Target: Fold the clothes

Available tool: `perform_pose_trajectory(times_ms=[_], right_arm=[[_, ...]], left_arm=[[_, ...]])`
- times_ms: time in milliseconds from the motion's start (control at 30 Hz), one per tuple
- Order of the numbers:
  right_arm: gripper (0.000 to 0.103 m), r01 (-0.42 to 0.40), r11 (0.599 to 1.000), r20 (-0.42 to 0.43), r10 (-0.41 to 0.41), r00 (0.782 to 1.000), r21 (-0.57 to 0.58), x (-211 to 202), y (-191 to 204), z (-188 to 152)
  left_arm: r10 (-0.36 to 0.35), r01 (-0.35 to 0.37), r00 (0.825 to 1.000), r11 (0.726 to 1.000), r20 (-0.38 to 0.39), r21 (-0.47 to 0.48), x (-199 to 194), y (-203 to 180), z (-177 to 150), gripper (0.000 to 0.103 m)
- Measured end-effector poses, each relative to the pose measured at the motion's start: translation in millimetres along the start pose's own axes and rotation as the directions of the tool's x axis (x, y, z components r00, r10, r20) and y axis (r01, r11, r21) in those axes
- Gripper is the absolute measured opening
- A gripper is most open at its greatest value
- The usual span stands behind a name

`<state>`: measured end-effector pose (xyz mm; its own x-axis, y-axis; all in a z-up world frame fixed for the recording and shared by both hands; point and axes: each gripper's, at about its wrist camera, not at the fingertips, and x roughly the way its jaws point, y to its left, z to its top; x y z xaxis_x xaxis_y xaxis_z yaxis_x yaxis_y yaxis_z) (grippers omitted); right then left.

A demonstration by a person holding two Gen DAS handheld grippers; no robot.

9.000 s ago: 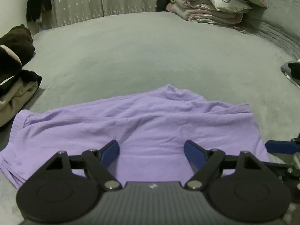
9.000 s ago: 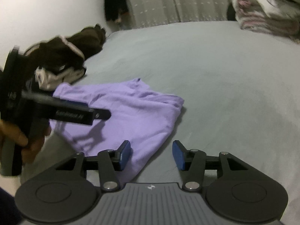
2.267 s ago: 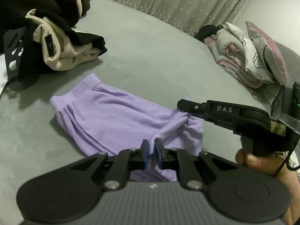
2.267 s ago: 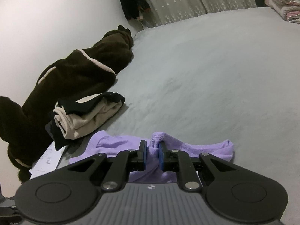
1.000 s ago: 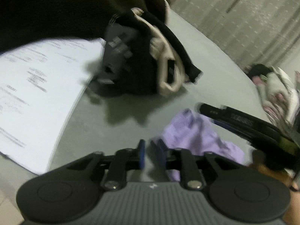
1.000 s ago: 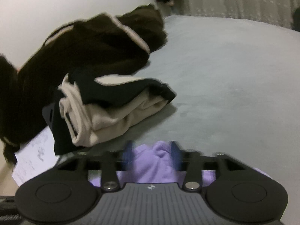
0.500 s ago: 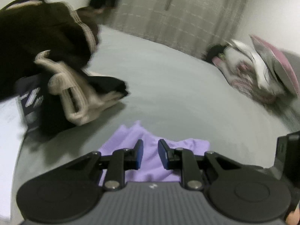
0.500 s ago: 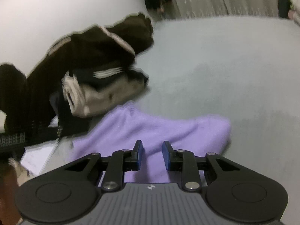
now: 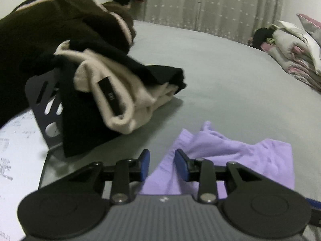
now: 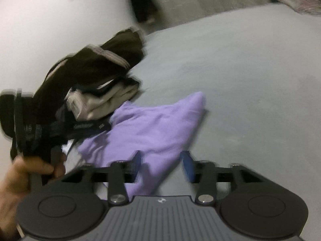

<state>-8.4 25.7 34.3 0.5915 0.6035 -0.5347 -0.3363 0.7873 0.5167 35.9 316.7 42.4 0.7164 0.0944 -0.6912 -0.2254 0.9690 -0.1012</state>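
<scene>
left claw [image 9: 161,164] parted, empty | right claw [image 10: 163,165] wider, empty | both above purple garment [image 10: 152,124]

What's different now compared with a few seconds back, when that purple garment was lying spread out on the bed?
The purple garment went from spread flat to a small folded bundle lying close to the beige and black folded clothes. Both grippers had pinched it about two seconds ago; now the left gripper and right gripper are open and have let go. The clothes pile, grey bed and bedding stayed put.
</scene>
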Motion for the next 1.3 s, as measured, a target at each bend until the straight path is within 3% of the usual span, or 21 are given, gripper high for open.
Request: perform_pose_trajectory(times_ms=[67,133,267,367,433,533,600,733,833,900,933,1100,1300], right_arm=[[0.074,-0.066,0.991,0.011,0.065,0.998,0.113,-4.9,-14.4,-6.3],[0.074,-0.114,0.982,0.002,0.115,0.993,0.154,1.9,-18.3,-10.8],[0.076,-0.066,0.994,0.025,0.064,0.998,0.087,14.9,0.8,-18.4],[0.075,0.004,0.998,0.059,-0.008,0.998,0.065,23.0,20.0,-26.4],[0.072,0.003,0.997,0.064,-0.007,0.998,0.074,26.2,28.1,-30.1],[0.07,-0.085,0.983,0.072,0.074,0.995,0.162,21.2,23.7,-37.3],[0.061,-0.094,0.982,0.08,0.082,0.993,0.162,18.8,20.8,-42.6],[0.053,-0.096,0.976,0.077,0.083,0.994,0.193,20.2,13.6,-42.3],[0.04,-0.096,0.965,0.076,0.079,0.994,0.243,23.3,6.0,-40.6],[0.019,-0.064,0.965,0.067,0.048,0.997,0.254,28.0,5.2,-40.1],[0.017,-0.055,0.964,0.064,0.039,0.997,0.261,29.2,4.5,-39.8],[0.013,-0.039,0.972,0.04,0.031,0.999,0.23,26.2,5.7,-28.9],[0.012,-0.01,1.0,0.03,0.01,1.0,0.02,-19.1,4.6,4.5]], left_arm=[[0.005,-0.005,1.0,1.0,-0.012,-0.02,4.2,5.6,-0.6,0.035],[0.0,0.0,1.0,1.0,-0.014,-0.027,7.4,7.4,-2.9,0.035],[-0.015,0.014,1.0,0.998,-0.022,-0.061,10.3,11.1,-3.5,0.034],[-0.014,0.013,1.0,0.998,-0.024,-0.058,13.6,10.2,-2.8,0.016],[0.015,-0.017,0.999,0.999,-0.035,-0.05,16.7,9.6,-2.4,0.003],[0.026,-0.029,0.999,0.998,-0.044,-0.054,20.5,13.0,-4.5,0.004],[0.021,-0.023,0.999,0.998,-0.043,-0.053,19.5,13.3,-4.1,0.004],[-0.031,0.025,0.998,0.994,-0.057,-0.109,18.3,20.7,-2.6,0.005],[-0.08,0.068,0.995,0.983,-0.067,-0.17,18.1,28.5,-1.2,0.013],[-0.114,0.096,0.991,0.973,-0.071,-0.211,17.9,33.7,-0.4,0.014],[-0.13,0.11,0.989,0.967,-0.073,-0.231,17.8,36.3,0.1,0.014],[-0.213,0.177,0.974,0.927,-0.077,-0.331,17.4,49.2,2.3,0.015],[-0.265,0.223,0.959,0.923,-0.099,-0.314,16.5,32.3,2.5,0.016]])
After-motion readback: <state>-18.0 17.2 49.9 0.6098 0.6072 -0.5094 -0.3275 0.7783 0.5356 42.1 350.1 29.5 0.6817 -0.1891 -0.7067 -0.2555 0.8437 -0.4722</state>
